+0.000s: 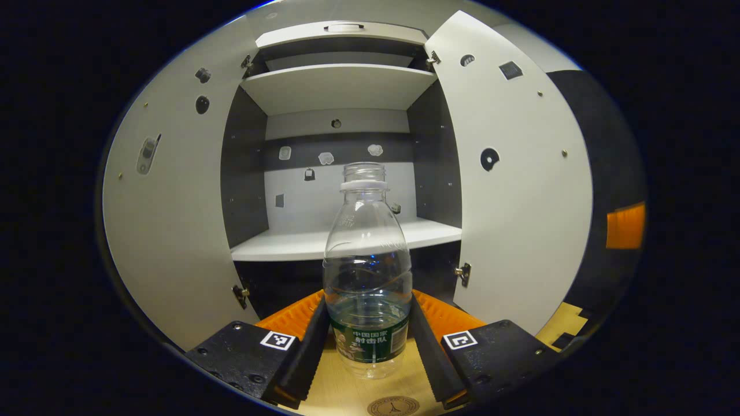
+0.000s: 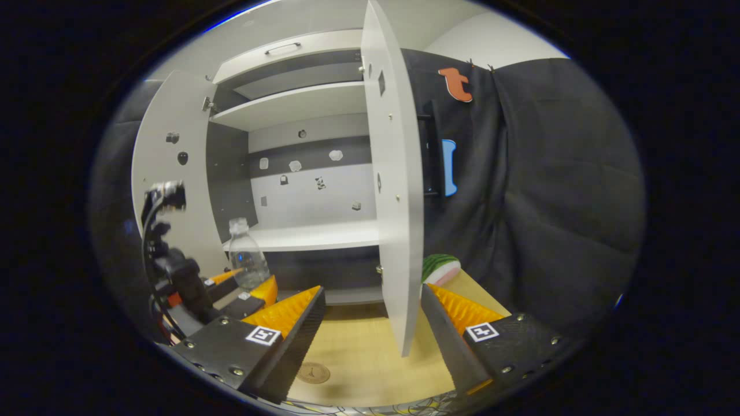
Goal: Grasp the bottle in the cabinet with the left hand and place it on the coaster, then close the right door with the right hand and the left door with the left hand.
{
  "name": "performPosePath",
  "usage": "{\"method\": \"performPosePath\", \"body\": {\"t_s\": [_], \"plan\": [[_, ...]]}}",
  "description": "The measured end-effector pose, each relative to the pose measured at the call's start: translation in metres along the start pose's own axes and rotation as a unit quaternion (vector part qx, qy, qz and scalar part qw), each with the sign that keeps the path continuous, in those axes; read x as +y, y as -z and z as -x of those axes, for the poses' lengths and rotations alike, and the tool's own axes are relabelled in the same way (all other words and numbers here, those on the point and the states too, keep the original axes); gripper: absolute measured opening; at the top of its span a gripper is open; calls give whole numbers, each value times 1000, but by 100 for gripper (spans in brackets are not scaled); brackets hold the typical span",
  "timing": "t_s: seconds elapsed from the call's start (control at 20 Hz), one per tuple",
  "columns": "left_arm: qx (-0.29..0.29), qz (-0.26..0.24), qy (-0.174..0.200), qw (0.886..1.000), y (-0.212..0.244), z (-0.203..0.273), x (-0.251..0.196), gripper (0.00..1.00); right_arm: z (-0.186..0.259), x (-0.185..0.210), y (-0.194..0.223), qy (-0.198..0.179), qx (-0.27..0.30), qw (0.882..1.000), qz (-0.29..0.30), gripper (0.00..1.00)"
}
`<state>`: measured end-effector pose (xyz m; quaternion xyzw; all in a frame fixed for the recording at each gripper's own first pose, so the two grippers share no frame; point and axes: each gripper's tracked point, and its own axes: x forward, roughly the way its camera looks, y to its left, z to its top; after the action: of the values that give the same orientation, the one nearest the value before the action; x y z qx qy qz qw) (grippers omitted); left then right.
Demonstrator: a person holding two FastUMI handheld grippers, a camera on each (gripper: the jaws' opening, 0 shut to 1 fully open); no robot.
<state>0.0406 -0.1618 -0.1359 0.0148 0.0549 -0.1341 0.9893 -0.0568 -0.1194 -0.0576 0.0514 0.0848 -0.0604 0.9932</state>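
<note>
Nearest the lens in the left gripper view, the left gripper (image 1: 368,335) has both fingers pressed against the lower sides of the bottle (image 1: 367,271), clamping it at the label band. The bottle stands upright and uncapped, part full of water, out in front of the cabinet (image 1: 338,86) and above the wooden table (image 1: 335,393). Gripping low on the body probably keeps it steady and vertical so nothing spills from the open neck.

The coaster (image 1: 393,406), a round wooden disc, lies on the table just below and in front of the bottle's base, on the near side away from the cabinet; the bottle is not yet on it, so the placing step seems to be under way.

In the right gripper view, the right gripper (image 2: 370,323) has its fingers spread wide with nothing between them. It hangs in front of the cabinet with the edge of the right door (image 2: 393,190) between its fingers but untouched, likely waiting its turn to push that door shut.

By count: one bottle, one coaster, two grippers, and two cabinet doors, the left door (image 1: 173,219) and the right, both swung open. Beyond the right door lies one watermelon-slice toy (image 2: 440,268).
</note>
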Motion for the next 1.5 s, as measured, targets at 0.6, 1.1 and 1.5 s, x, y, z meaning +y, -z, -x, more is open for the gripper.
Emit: {"method": "performPosePath", "body": {"t_s": [0.6, 1.1, 1.5], "plan": [[74, 9, -2, 997, 144, 19, -35, 78, -6, -44, 43, 9, 60, 998, 2, 100], [117, 5, -17, 993, 202, 8, -37, 79, -21, -50, 68, 2, 98, 995, 14, 100], [110, -11, -21, 994, 205, 30, -40, 80, -27, -49, 69, -7, 104, 995, 6, 98]]}}
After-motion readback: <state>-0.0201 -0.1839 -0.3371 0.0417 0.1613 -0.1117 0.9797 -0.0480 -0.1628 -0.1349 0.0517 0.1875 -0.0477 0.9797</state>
